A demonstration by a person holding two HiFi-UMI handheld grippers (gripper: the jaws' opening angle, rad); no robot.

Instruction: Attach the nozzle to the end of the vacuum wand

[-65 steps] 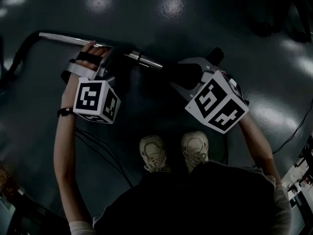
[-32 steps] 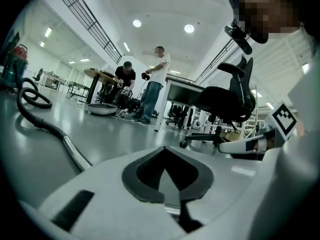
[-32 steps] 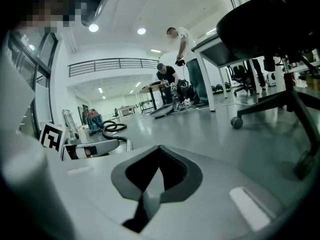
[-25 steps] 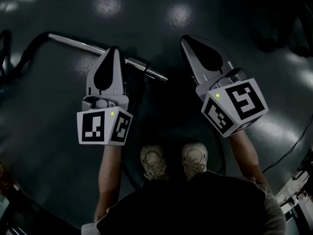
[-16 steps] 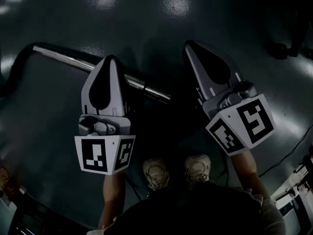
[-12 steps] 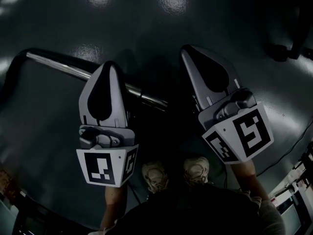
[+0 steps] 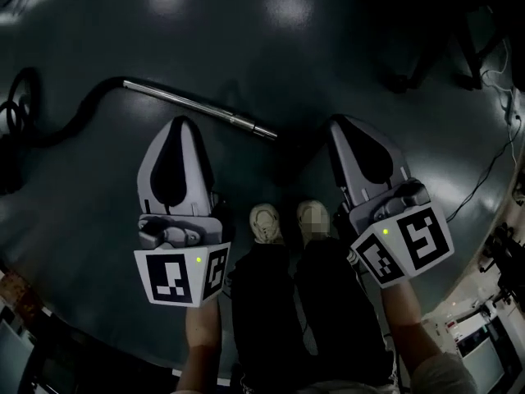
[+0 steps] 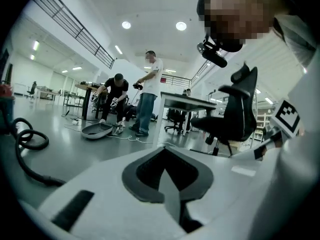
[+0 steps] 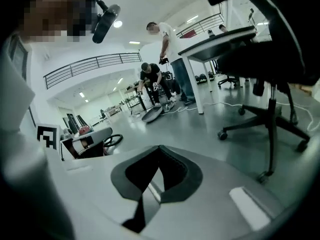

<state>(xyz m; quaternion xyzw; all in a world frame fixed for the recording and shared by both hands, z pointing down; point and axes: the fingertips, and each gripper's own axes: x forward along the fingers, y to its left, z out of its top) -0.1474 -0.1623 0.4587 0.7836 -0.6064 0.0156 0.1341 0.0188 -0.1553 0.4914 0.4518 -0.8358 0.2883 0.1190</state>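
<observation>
The metal vacuum wand [image 7: 201, 107] lies on the dark floor, and its black hose [image 7: 57, 125] curls off to the left. I cannot make out the nozzle against the dark floor. My left gripper [image 7: 179, 121] hovers well above the floor on the near side of the wand, shut and empty. My right gripper [image 7: 335, 122] is held up to the right of the wand's free end [image 7: 269, 134], also shut with nothing in it. In the left gripper view the left gripper [image 8: 162, 150] points out across the room. The right gripper [image 9: 159, 148] does the same in its own view.
The person's shoes [image 7: 264, 220] stand between the grippers. A black office chair [image 8: 235, 114] and a desk [image 8: 185, 101] are ahead, with two people [image 8: 147, 91] working farther back. Cables [image 7: 492, 162] trail at the right. A hose coil [image 8: 27, 139] lies left.
Both grippers have risen away from the floor, still shut and empty. The head view has risen too, so the wand looks smaller and farther off.
</observation>
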